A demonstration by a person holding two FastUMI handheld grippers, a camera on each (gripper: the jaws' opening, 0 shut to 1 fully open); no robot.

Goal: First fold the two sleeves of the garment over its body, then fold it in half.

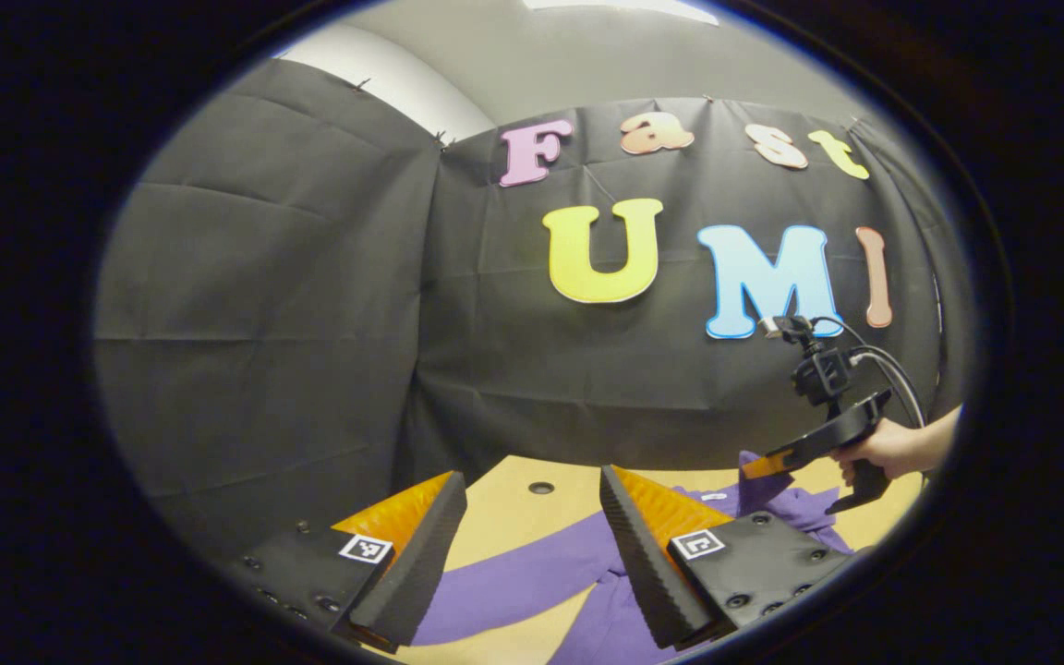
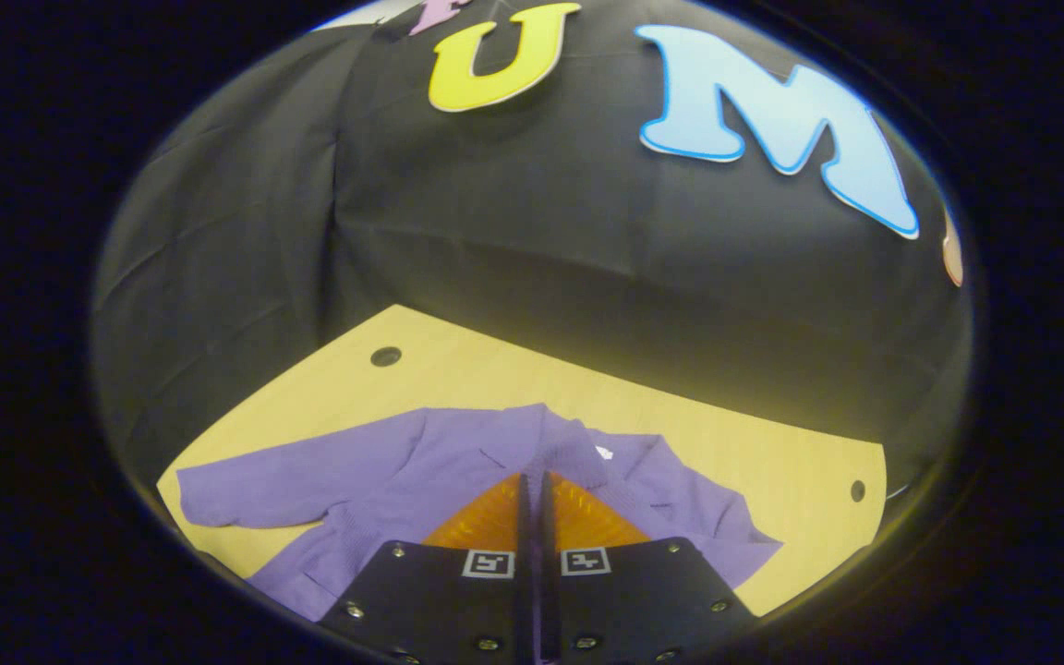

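2 grippers over a purple shirt (image 2: 458, 462) that lies flat on the wooden table (image 2: 680, 425), 1 sleeve (image 2: 255, 489) stretched out to the side. Left gripper (image 1: 532, 545) has its fingers spread wide with nothing between them, sleeve showing below. Right gripper (image 2: 532, 526) is closed, fingers nearly touching; a thin strip of purple shows in the gap, but can't tell if it's pinching cloth. A hand (image 1: 883, 448) holds it off to the side.

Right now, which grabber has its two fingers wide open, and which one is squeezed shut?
The left gripper is the open one: there is a wide gap between its fingers above the purple garment. The right gripper has its fingers pressed together.
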